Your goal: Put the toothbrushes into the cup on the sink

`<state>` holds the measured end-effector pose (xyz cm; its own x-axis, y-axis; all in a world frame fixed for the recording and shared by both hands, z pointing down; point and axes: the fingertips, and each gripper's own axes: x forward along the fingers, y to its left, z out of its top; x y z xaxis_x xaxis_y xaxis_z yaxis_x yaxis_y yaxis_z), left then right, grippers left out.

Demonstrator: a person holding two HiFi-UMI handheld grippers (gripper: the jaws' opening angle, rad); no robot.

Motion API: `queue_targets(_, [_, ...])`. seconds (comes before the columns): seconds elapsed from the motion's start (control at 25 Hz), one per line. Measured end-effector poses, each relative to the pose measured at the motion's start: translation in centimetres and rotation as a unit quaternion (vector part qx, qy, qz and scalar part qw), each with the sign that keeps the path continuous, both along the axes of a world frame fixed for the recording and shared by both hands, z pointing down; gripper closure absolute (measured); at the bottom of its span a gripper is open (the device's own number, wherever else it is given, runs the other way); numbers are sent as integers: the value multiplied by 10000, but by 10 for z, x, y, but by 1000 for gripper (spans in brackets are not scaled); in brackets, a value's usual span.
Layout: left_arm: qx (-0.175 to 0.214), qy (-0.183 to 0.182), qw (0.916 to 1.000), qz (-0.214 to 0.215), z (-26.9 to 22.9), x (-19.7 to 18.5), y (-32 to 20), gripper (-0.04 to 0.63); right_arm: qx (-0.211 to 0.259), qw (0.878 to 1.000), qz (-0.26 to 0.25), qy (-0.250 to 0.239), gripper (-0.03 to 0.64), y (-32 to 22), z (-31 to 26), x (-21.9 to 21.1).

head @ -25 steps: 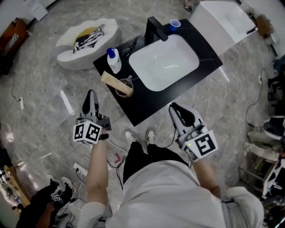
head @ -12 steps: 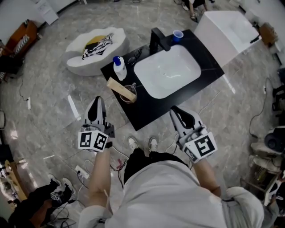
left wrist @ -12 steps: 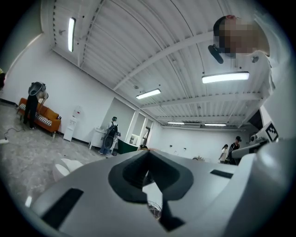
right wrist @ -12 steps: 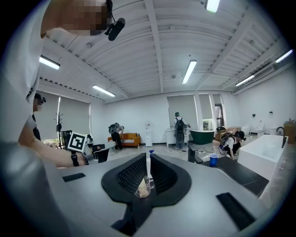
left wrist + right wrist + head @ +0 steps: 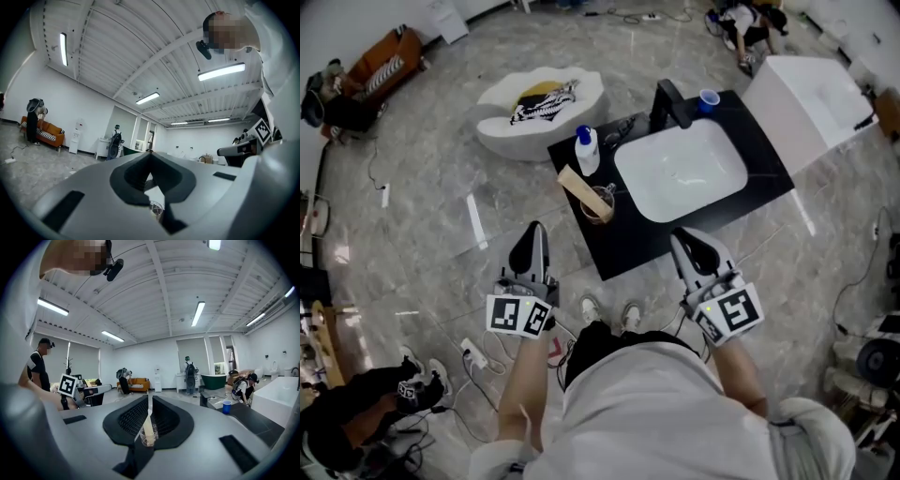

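Glass cup (image 5: 600, 204) (clear, round), glossy black counter (image 5: 628, 248), white rounded basin (image 5: 680, 173)

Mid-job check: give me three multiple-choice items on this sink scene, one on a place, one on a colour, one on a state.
1. Where does the blue cup stand?
A) on the counter beside the faucet
B) inside the basin
C) on the floor

2. What colour is the cap of the white bottle?
A) red
B) blue
C) green

3. How is the left gripper?
A) shut on a toothbrush
B) wide open
C) shut and empty

Answers: 1 A, it stands on the black top next to the faucet; 2 B, the head view shows a blue cap; 3 C, its jaws meet with nothing between them.
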<state>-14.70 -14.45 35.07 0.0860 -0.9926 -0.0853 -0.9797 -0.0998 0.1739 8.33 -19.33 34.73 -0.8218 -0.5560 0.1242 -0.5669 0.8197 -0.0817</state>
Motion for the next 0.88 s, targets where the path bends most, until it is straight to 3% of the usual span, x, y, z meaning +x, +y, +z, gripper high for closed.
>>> queue_targets(0.88, [144, -281, 9965, -774, -20, -5, 103, 592, -41, 9979, -651, -14, 566, 16, 4, -32])
